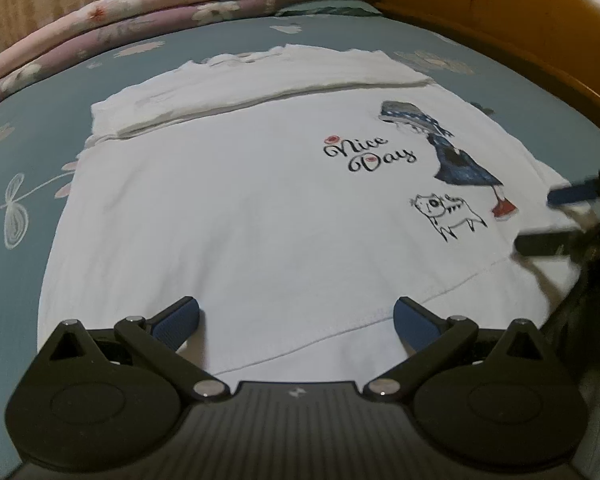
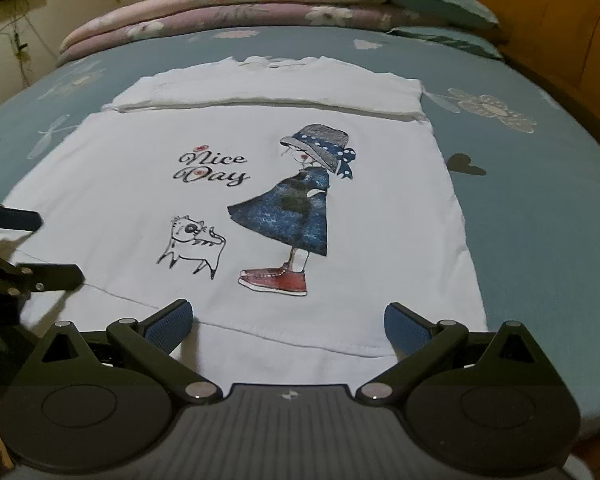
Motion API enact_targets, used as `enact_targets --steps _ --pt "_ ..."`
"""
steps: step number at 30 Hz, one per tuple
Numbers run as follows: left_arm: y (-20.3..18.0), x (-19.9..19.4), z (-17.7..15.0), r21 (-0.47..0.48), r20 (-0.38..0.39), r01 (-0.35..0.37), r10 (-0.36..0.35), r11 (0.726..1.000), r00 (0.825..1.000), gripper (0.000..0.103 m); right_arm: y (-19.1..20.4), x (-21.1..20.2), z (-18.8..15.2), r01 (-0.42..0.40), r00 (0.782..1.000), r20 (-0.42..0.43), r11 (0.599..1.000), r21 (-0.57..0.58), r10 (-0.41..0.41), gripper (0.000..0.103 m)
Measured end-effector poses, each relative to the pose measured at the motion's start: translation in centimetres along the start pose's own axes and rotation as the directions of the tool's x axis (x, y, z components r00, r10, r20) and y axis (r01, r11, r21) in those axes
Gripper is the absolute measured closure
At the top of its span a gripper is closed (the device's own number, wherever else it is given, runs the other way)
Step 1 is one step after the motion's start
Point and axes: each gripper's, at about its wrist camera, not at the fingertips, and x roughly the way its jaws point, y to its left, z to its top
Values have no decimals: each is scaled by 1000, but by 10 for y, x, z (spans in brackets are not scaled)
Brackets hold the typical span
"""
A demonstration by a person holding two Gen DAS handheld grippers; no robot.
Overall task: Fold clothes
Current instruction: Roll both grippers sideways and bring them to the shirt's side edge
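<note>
Both grippers hover low over the near hem of the shirt, side by side and pointing along it. The left gripper and right gripper both have jaws spread wide, holding nothing. The white cotton shirt lies flat on the blue floral bed, long axis running away, far end apparently folded over. Printed girl and cat face up.

White shirt flat on bed, far part folded over. Left tool wide open over near hem. Right tool open at shirt's right edge.
</note>
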Motion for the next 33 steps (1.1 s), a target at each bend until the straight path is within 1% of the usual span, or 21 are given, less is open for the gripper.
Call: enact_targets --steps 1,2,4,5,7,8,10,12,13,15,18,21,23,25,27,29,31,33 --pt "1 0 2 11 -11 8 -8 1000 1000 0 -4 -5 2 -10 1000 8 1000 3 10 0" --pt "0 -2 4 38 -17 -1 2 999 1000 0 -7 -11 5 -12 1000 19 1000 -3 12 0" --pt "-6 -9 8 125 -19 -47 50 991 999 1 -11 -25 12 4 999 46 999 -54 -1 0" --pt "-9 -15 9 181 -1 -75 76 981 997 1 -12 -32 14 15 998 59 996 -85 -10 0" --pt "-18 -29 8 310 70 -135 119 941 990 1 -12 -47 20 47 995 96 985 -163 -31 0" --pt "-22 -37 6 367 100 -149 120 918 988 1 -10 -52 22 63 993 110 976 -208 -41 0" --pt "-28 -48 3 449 134 -150 100 881 986 1 -5 -62 27 96 989 138 950 -295 -57 0" --pt "-37 -53 -3 514 143 -133 68 848 987 1 4 -63 27 103 989 141 921 -377 -53 0" --pt "-43 -54 -8 545 145 -122 50 830 988 1 9 -61 26 93 990 132 907 -410 -42 0" --pt "-55 -55 -16 604 143 -96 12 791 990 1 19 -56 22 68 993 114 893 -446 -19 0" --pt "-76 -49 -28 677 137 -89 -6 731 991 1 35 -44 14 33 996 84 884 -467 7 0" --pt "-93 -38 -37 744 143 -108 1 660 990 1 47 -37 5 -8 998 52 882 -470 37 0" --pt "-99 -30 -38 764 153 -133 23 631 988 1 54 -37 -1 -17 998 43 877 -479 43 0" --pt "-102 -24 -36 771 166 -160 48 617 985 1 59 -38 -5 -21 998 39 874 -486 45 0" --pt "-103 -22 -32 768 160 -152 43 622 986 1 60 -41 -7 -22 998 37 875 -483 46 0" --pt "-104 -22 -28 764 166 -159 47 626 985 1 59 -42 -7 -22 998 38 880 -474 46 0" --pt "-105 -23 -26 766 178 -176 59 618 982 1 57 -43 -7 -18 998 41 885 -465 42 0" --pt "-101 -26 -25 771 186 -180 55 610 981 1 57 -43 -6 -14 998 45 889 -457 39 0"
